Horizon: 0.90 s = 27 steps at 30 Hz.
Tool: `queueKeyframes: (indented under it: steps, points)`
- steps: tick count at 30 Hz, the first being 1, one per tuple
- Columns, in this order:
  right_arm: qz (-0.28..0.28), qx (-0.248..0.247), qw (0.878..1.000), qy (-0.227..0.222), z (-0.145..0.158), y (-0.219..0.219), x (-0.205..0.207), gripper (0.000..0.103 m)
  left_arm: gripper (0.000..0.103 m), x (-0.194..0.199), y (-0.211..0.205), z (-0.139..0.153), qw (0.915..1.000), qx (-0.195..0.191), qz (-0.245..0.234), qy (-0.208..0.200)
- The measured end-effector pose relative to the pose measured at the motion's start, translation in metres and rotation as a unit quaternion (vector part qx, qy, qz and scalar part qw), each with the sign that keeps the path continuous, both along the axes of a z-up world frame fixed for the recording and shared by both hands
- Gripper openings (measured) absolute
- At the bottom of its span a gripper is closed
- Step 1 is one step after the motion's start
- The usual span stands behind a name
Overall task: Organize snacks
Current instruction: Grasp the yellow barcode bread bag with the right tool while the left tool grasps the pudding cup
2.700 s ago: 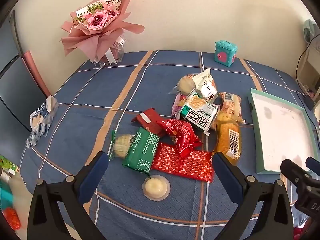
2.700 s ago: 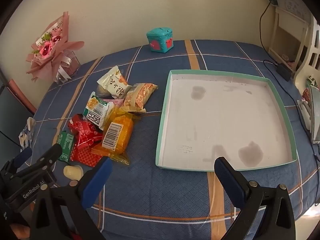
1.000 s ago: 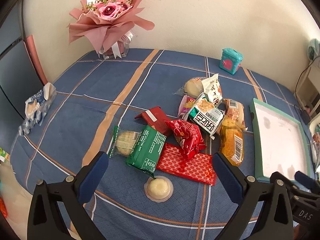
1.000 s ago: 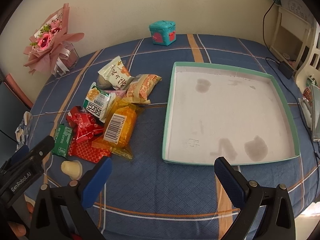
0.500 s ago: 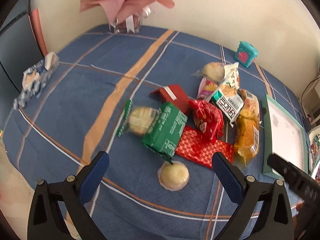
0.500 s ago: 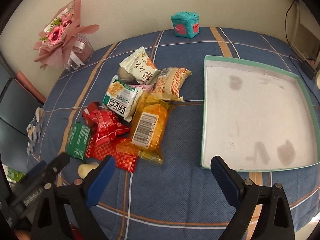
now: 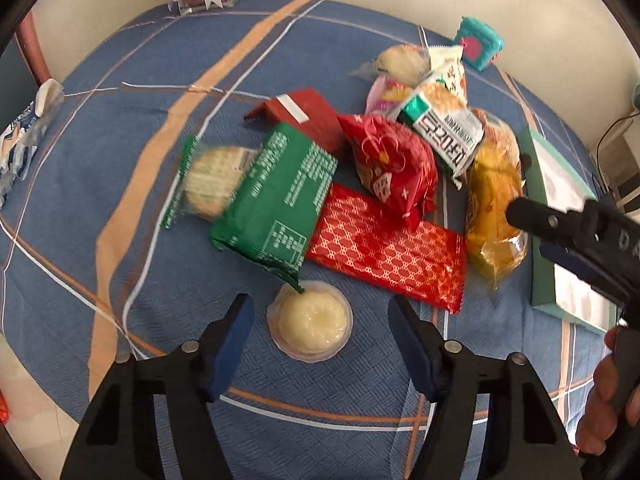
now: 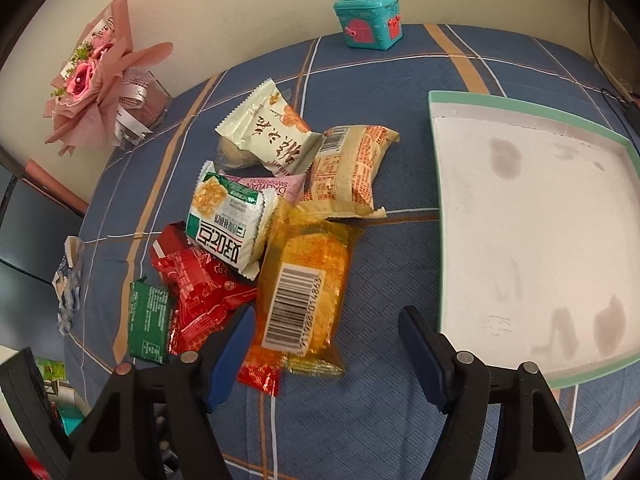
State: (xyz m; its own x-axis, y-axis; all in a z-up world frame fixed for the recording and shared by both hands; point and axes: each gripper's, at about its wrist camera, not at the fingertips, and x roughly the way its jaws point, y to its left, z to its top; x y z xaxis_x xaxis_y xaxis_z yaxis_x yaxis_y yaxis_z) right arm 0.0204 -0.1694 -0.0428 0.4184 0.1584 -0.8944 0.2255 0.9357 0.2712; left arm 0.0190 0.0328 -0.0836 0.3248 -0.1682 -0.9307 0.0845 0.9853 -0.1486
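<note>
Blue plaid tablecloth (image 7: 120, 128) across the whole left wrist view. Left gripper (image 7: 318, 330) at bottom centre, pointed steeply down, jaws half apart and just closing in; pale jelly cup (image 7: 310, 322) between the blue pads (image 7: 230, 344), no contact visible. Snack pile just above the cup: green packet (image 7: 280, 196) overlapping a round biscuit pack (image 7: 212, 182), flat red patterned packet (image 7: 384, 248), puffed red bag (image 7: 394, 164), orange cake pack (image 7: 492, 200), white-green packet (image 7: 440, 132). Teal-rimmed tray (image 7: 540, 272) at right edge, partly hidden behind the right gripper body. Fingers of a hand (image 7: 604, 404) at lower right.

Right wrist view: right gripper (image 8: 326, 340) at bottom centre, jaws about half apart, just closing in, nothing pressed. Lower end of orange cake pack (image 8: 300, 296) between the pads, contact not evident. Rest of pile up and left of it. Tray (image 8: 436, 240) at right, white floor stained. Teal toy box (image 8: 368, 20) top centre, pink bouquet (image 8: 96, 76) upper left.
</note>
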Motion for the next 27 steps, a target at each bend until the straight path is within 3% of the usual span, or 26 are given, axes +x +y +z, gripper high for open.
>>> queueKeyframes:
  steps: [4,11,13,17,27]
  points:
    - [0.009,0.004,1.000,0.010,-0.010,0.006,0.013,0.068,0.059,-0.001,-0.003,-0.010,0.9999,0.002,-0.003,0.011]
    - [0.013,0.003,0.999,0.034,-0.029,0.013,0.028,0.064,0.054,0.000,-0.013,-0.018,0.9995,0.027,-0.008,0.014]
    - [0.014,0.003,0.999,0.038,-0.034,0.013,0.030,0.062,0.049,0.000,-0.016,-0.019,0.9993,0.035,-0.006,0.013]
    - [0.015,0.012,0.999,0.034,-0.036,0.013,0.030,0.051,0.044,0.009,-0.014,-0.014,0.9992,0.036,0.000,0.017]
    - [0.004,0.042,0.998,0.037,-0.034,0.000,0.008,0.045,0.044,0.000,-0.004,-0.006,0.9992,0.038,-0.001,0.014]
